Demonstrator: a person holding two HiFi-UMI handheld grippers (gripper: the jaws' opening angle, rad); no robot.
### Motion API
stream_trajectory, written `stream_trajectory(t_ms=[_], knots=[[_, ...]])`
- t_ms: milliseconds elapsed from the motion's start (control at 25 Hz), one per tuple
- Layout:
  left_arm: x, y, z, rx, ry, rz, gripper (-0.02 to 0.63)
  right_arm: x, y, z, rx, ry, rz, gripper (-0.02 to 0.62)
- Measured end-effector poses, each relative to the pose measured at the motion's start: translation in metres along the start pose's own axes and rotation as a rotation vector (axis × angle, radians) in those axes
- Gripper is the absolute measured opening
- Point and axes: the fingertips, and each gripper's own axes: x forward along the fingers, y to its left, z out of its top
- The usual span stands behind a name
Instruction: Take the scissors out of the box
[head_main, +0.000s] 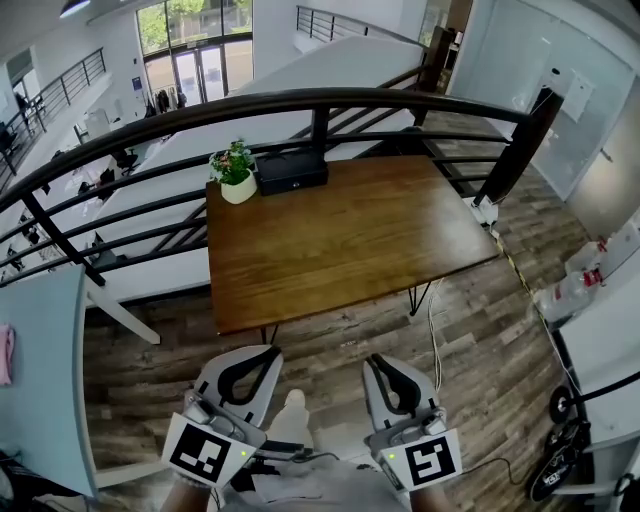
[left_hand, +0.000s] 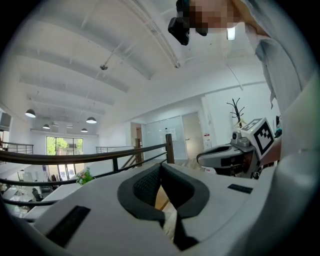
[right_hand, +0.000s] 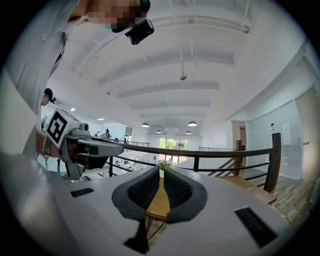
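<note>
A black box (head_main: 291, 171) stands closed at the far edge of the wooden table (head_main: 350, 240). No scissors show in any view. Both grippers are held side by side in front of the table's near edge, above the floor and well short of the box. My left gripper (head_main: 270, 351) (left_hand: 160, 165) has its jaws together with nothing between them. My right gripper (head_main: 373, 359) (right_hand: 163, 169) likewise has its tips touching and holds nothing. Both point level toward the table.
A small potted plant (head_main: 234, 172) sits just left of the box. A black railing (head_main: 300, 103) runs behind the table. Cables (head_main: 434, 335) lie on the wood floor right of the table, and white furniture (head_main: 600, 290) stands at the right.
</note>
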Motion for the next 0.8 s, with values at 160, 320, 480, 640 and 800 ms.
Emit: stream_trajectory(t_ms=[160,320,480,640,800], knots=[[0.012,0.001,-0.002,0.016,-0.002,-0.020,0.017,0.006,-0.007,-0.008,-0.007,0.022,-0.005,0.057],[0.034,0.011,-0.005,0.016,-0.011,-0.035,0.017,0.024,-0.019,-0.006,-0.024,0.010,-0.009,0.057],[0.058,0.022,-0.006,0.021,-0.021,-0.054,0.018,0.039,-0.033,-0.009,-0.041,0.032,-0.016,0.057],[0.085,0.034,-0.006,0.036,-0.031,-0.076,0.017,0.059,-0.049,-0.009,-0.051,0.033,-0.022,0.057],[0.111,0.053,-0.005,0.033,-0.035,-0.089,0.017,0.088,-0.068,-0.004,-0.043,0.021,-0.035,0.057]])
